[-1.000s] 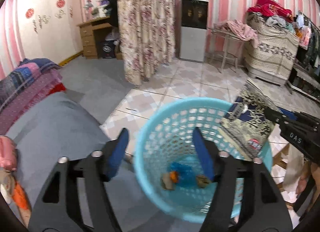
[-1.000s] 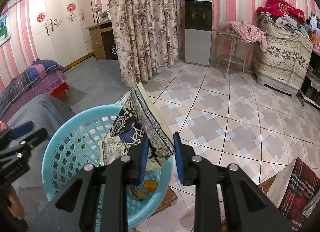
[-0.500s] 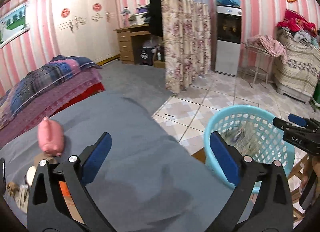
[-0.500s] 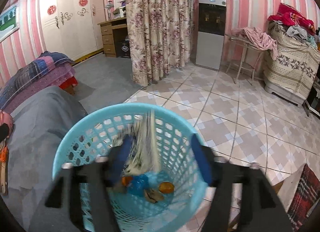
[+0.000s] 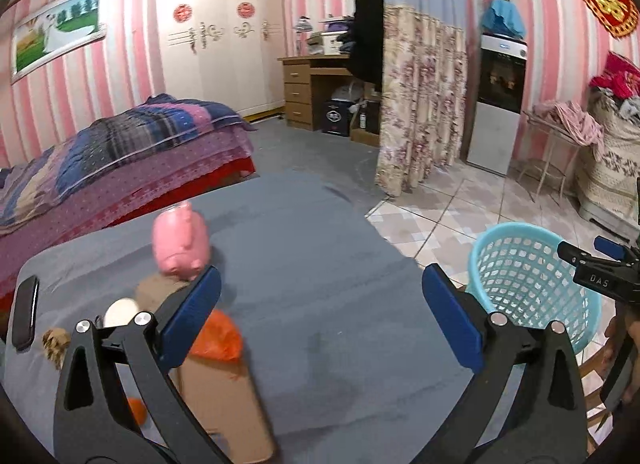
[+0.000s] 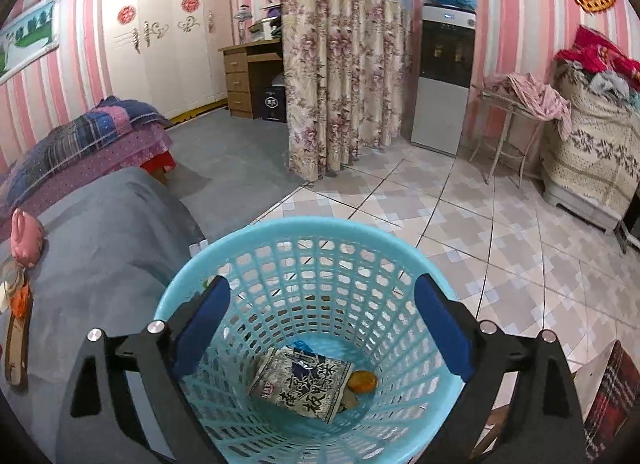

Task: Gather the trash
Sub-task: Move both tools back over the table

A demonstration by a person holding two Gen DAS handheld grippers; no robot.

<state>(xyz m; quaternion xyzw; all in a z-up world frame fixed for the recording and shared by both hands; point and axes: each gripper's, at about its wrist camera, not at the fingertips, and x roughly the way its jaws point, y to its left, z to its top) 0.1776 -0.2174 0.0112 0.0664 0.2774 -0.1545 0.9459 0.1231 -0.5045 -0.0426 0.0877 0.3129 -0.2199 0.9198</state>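
Observation:
A light blue plastic basket (image 6: 304,240) stands beside the grey-covered table; it also shows in the left wrist view (image 5: 520,264). A black-and-white snack bag (image 6: 300,384) lies in its bottom beside an orange scrap (image 6: 362,380). My right gripper (image 6: 320,328) is open and empty above the basket. My left gripper (image 5: 320,316) is open and empty over the grey table (image 5: 320,256). At the table's left lie an orange wrapper (image 5: 216,336), a brown cardboard piece (image 5: 224,396), a white ball (image 5: 120,312) and a crumpled brown scrap (image 5: 54,340).
A pink piggy bank (image 5: 182,240) stands on a brown box at the table's left. A black phone (image 5: 24,312) lies at the left edge. A bed (image 5: 120,152) is behind. Tiled floor (image 6: 500,224), a curtain (image 6: 340,76) and a water dispenser (image 6: 444,76) lie beyond.
My right gripper opened and dropped the snack bag into the basket. My left gripper swung left from over the basket to over the grey table and opened wider.

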